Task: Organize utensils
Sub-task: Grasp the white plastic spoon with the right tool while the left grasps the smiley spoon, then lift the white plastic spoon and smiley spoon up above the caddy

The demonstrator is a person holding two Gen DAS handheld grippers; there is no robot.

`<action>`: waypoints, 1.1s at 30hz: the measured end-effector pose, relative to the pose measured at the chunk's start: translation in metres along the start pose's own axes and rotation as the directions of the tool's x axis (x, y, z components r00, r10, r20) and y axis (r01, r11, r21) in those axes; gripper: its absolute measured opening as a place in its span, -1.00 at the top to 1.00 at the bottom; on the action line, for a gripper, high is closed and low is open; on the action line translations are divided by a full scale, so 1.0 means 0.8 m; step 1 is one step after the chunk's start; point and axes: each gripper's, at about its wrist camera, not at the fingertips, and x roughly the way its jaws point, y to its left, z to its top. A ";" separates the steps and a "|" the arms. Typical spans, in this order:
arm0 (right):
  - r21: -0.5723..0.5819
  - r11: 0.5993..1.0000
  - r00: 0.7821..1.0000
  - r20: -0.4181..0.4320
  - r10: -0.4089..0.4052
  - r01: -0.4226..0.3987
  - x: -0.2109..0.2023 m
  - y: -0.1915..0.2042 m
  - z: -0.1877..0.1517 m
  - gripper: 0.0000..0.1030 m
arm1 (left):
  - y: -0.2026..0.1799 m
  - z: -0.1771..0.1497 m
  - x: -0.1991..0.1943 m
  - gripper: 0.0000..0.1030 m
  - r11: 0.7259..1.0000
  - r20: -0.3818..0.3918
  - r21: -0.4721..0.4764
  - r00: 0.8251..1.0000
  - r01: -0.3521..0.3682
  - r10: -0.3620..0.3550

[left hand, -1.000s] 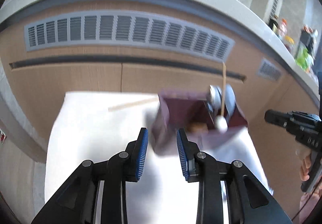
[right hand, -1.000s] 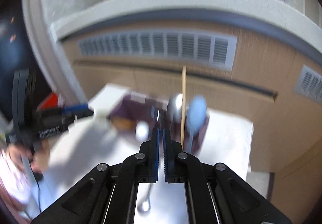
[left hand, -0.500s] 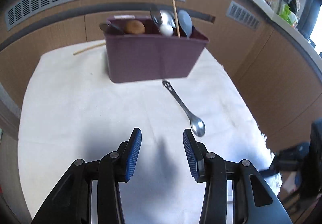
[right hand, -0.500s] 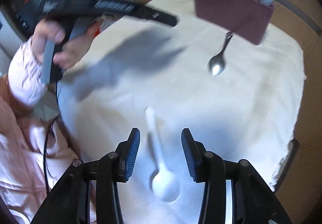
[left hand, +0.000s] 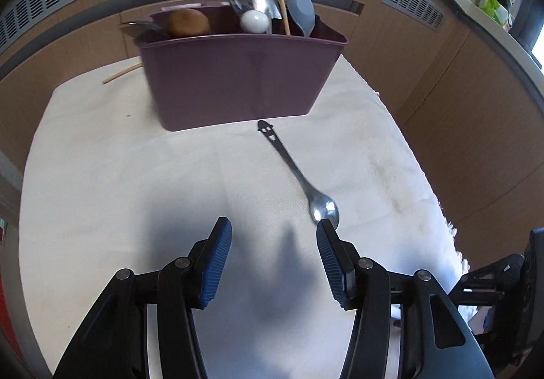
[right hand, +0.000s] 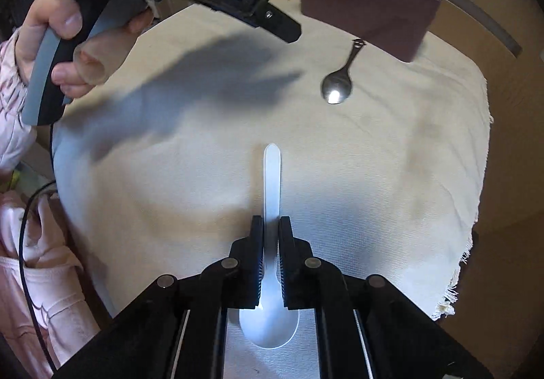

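Left wrist view: cream cloth (left hand: 119, 175) w/ maroon caddy (left hand: 238, 79), wood-panel walls behind.

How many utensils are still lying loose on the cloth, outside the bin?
3. A metal spoon in front of the maroon bin, a white plastic spoon clamped in the right claw, and a wooden stick left of the bin. The bin may hide others.

The left gripper (left hand: 273, 232) hangs with its blue-padded fingers (left hand: 217, 254) spread wide, gripping nothing. The right gripper (right hand: 271, 230) has its jaws drawn nearly together, apparently clamping a thin handle.
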 end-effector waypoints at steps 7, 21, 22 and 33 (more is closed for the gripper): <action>0.272 0.962 0.993 0.116 0.001 -0.032 -0.016 -0.087 0.007 0.85 | -0.036 0.044 0.054 -0.03 0.999 -0.045 -0.005 0.998 -0.041 0.040; 0.445 0.890 0.986 0.164 0.026 -0.097 0.006 -0.121 0.010 0.84 | -0.042 0.034 0.084 0.49 0.983 -0.058 0.138 0.989 -0.124 0.133; 0.446 0.890 0.986 0.163 0.026 -0.097 0.006 -0.121 0.011 0.84 | -0.037 0.028 0.079 0.55 0.983 -0.060 0.144 0.990 -0.115 0.125; 0.366 0.930 0.990 0.131 -0.058 0.006 0.009 -0.096 0.036 0.82 | 0.027 -0.045 0.012 0.61 0.987 -0.152 0.147 0.984 -0.070 0.092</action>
